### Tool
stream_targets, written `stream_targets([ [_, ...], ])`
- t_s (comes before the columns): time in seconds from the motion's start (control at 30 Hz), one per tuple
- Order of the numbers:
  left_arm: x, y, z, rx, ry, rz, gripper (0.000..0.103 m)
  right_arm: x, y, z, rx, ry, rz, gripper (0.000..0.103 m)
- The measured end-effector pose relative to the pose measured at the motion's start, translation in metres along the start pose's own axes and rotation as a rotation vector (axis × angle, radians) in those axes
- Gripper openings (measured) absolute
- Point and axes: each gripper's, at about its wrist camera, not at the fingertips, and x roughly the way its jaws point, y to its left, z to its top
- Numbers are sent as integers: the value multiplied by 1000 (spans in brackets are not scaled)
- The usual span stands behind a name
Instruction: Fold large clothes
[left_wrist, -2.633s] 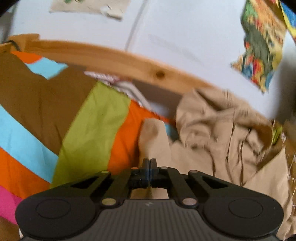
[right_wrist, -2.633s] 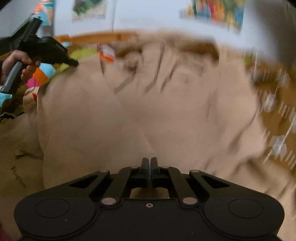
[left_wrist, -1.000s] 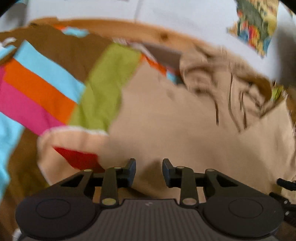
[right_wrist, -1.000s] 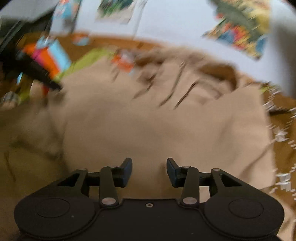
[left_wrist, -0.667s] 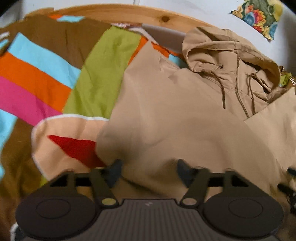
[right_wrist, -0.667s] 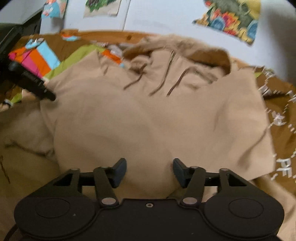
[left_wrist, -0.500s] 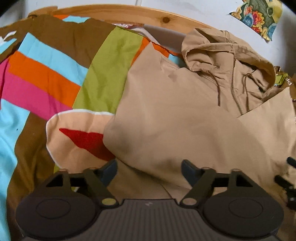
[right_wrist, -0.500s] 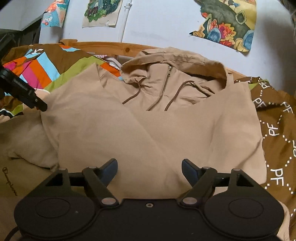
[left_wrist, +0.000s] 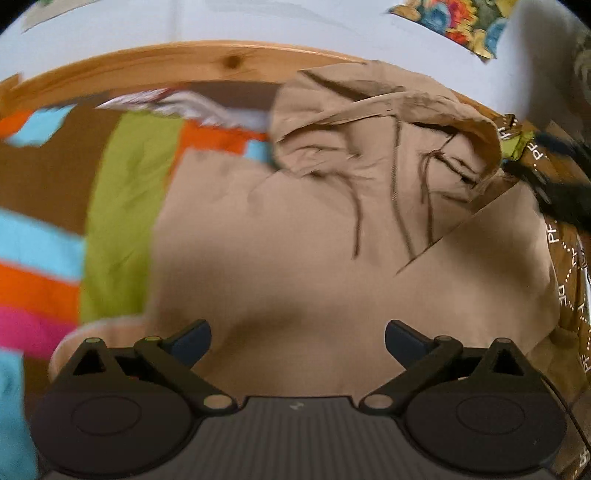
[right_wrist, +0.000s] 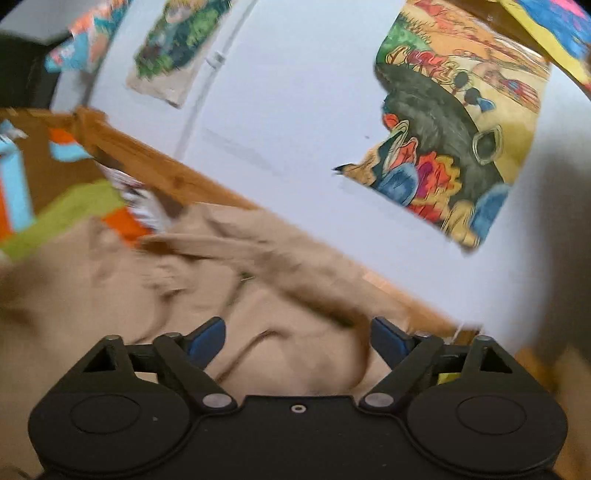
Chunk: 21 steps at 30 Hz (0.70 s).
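Lying across the centre of the left wrist view, a tan hooded jacket (left_wrist: 295, 240) is resting on a striped bedspread (left_wrist: 122, 206). The left gripper (left_wrist: 297, 338) is hovering at lower centre, fingers spread wide and empty. The right gripper (right_wrist: 297, 334) is likewise gaping wide over the hood (right_wrist: 280, 266), gripping nothing.

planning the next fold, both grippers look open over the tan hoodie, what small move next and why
Probably bring the right gripper down onto the hood and grip it, to fold it onto the hoodie body. Both grippers are open and empty, both sides are folded in, and the hood lies unfolded by the headboard.
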Motion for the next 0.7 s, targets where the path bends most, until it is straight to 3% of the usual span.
stream_targets([
  [0.23, 78, -34, 26, 55, -107, -145, 102, 82, -35, 20, -22, 68, -15, 77],
  [0.27, 87, -36, 26, 67, -103, -178, 98, 90, -37, 21, -7, 88, -1, 64],
  [0.3, 93, -36, 23, 75, -101, -209, 93, 94, -40, 20, 16, 109, 14, 42],
  [0.37, 106, -35, 16, 91, -92, -258, 78, 97, -39, 17, 30, 131, 40, 18],
  [0.43, 114, -32, 7, 90, -107, -266, 76, 83, -31, 10, -5, 78, 40, 2],
  [0.57, 116, -24, 2, 72, -143, -316, 76, 13, -12, -11, -23, -91, 30, 2],
  [0.7, 108, -1, 2, -21, -139, -438, 75, -25, 23, -48, -142, -54, 45, 2],
])
